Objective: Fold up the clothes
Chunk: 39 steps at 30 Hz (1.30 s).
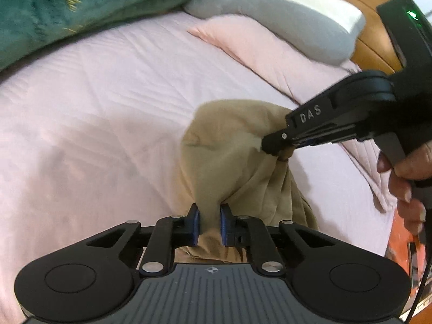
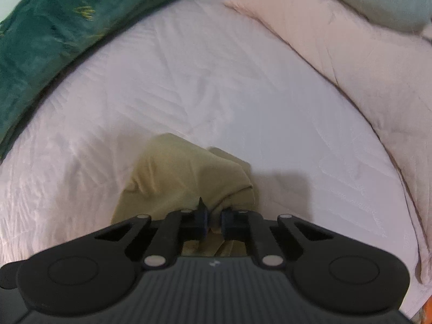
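Note:
A tan garment [image 1: 232, 162] lies bunched on the pale pink bedspread [image 1: 108, 113]. My left gripper [image 1: 210, 225] is shut on a fold of it, with cloth pinched between the blue pads. In the left wrist view my right gripper [image 1: 272, 149] comes in from the right and is shut on another bunch of the same garment, held by a hand [image 1: 405, 183]. In the right wrist view the tan garment [image 2: 186, 175] runs up from between the right gripper's [image 2: 214, 222] fingers, which pinch cloth.
A dark green embroidered cushion [image 1: 67, 8] lies at the far left of the bed. A folded pink blanket [image 1: 256, 51] and a grey pillow [image 1: 283, 13] lie at the far right, against a wooden headboard [image 1: 372, 48]. Something orange [image 1: 402, 245] shows past the bed's right edge.

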Each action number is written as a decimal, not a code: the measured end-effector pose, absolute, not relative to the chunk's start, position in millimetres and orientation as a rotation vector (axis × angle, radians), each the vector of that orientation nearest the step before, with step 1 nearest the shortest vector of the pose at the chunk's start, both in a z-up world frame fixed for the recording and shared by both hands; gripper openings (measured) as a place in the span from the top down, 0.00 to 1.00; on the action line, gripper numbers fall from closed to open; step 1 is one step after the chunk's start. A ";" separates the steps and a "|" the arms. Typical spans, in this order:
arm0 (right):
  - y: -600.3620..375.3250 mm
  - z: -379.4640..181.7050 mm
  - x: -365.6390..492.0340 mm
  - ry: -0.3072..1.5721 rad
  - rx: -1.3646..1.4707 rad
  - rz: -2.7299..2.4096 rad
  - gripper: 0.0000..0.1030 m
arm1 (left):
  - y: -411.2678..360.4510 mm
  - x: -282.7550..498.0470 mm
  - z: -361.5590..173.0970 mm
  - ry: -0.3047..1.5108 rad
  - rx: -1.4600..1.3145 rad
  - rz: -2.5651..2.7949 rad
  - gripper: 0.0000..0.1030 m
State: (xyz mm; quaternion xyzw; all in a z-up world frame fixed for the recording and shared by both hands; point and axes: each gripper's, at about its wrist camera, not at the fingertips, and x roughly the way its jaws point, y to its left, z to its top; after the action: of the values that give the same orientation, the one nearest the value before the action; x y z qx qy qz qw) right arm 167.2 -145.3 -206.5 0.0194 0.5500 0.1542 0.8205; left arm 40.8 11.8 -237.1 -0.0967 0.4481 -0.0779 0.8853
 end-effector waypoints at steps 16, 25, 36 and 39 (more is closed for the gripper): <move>64.4 -136.9 135.4 1.068 -0.090 0.750 0.92 | 182.5 -47.8 -183.6 0.908 -0.263 0.240 0.87; 188.1 -185.3 95.7 1.195 -0.248 0.836 0.88 | 262.0 -76.9 -204.4 1.083 -0.198 0.414 0.78; 123.8 -146.9 111.1 1.270 -0.289 0.761 0.41 | 193.3 -75.6 -165.4 1.014 -0.117 0.317 0.44; 136.9 -147.3 111.3 1.269 -0.323 0.821 0.41 | 180.9 -72.8 -172.6 1.036 -0.167 0.402 0.44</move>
State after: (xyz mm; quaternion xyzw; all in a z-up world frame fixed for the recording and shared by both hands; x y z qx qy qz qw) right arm 111.3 136.9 -147.3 -0.1460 0.5731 0.3710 0.7160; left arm -72.8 180.9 -172.6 -0.0791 0.4914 0.1904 0.8462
